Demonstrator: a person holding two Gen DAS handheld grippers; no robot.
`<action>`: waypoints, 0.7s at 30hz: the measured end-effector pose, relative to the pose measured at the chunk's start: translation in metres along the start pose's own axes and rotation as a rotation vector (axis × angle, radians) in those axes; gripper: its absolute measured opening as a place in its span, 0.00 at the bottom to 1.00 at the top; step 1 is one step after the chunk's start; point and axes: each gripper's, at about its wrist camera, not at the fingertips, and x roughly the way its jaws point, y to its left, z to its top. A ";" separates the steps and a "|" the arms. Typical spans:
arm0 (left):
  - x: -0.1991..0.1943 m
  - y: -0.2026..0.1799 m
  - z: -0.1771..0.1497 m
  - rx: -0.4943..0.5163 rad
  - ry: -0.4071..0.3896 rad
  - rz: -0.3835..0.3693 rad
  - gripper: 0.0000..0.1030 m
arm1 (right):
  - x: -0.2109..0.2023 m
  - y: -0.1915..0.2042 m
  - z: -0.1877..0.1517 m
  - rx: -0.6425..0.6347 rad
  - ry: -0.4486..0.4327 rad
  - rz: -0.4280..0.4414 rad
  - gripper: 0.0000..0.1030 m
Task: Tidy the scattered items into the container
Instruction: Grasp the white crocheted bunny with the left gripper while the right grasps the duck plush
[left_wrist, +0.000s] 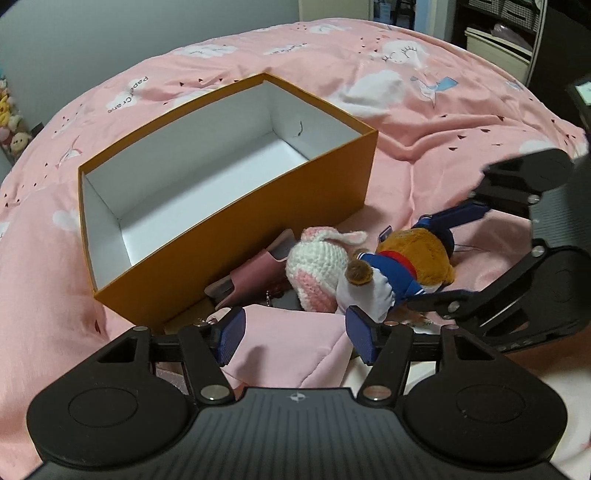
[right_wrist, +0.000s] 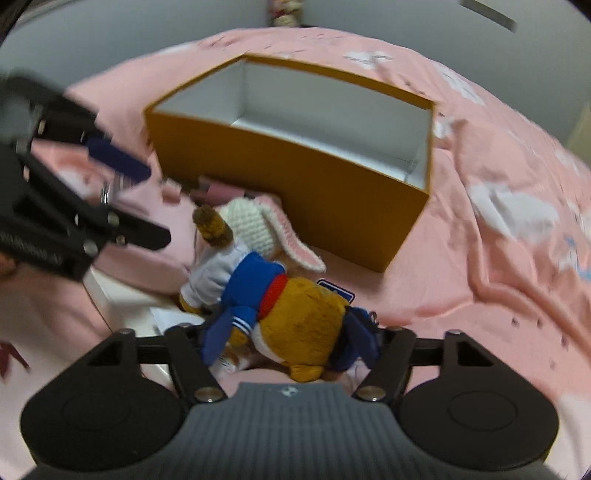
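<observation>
An open orange box (left_wrist: 236, 225) with a white, empty inside stands on the pink bed; it also shows in the right wrist view (right_wrist: 295, 177). In front of it lie a crocheted white-and-pink bunny (left_wrist: 317, 269), a pink wallet (left_wrist: 251, 277) and a brown plush bear in a blue-and-white sailor top (left_wrist: 410, 262). My right gripper (right_wrist: 291, 332) has its blue pads around the bear's body (right_wrist: 303, 325). My left gripper (left_wrist: 295, 332) is open over a folded pink cloth (left_wrist: 288, 347), just short of the toys.
The pink quilt (left_wrist: 424, 122) with white clouds covers the bed. A dark shelf unit with storage boxes (left_wrist: 498, 40) stands at the far right. A row of small plush toys (left_wrist: 11, 125) sits by the wall at left. White paper (right_wrist: 122, 302) lies under the bear.
</observation>
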 end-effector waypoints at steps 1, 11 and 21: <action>0.000 0.000 0.000 0.002 0.001 0.000 0.69 | 0.003 0.003 0.001 -0.038 0.004 0.000 0.71; 0.002 0.007 0.001 -0.014 -0.003 0.006 0.69 | 0.027 0.006 0.005 -0.148 0.039 -0.046 0.62; 0.017 0.003 0.010 -0.001 -0.064 -0.034 0.69 | -0.007 -0.054 0.008 0.182 -0.038 -0.012 0.54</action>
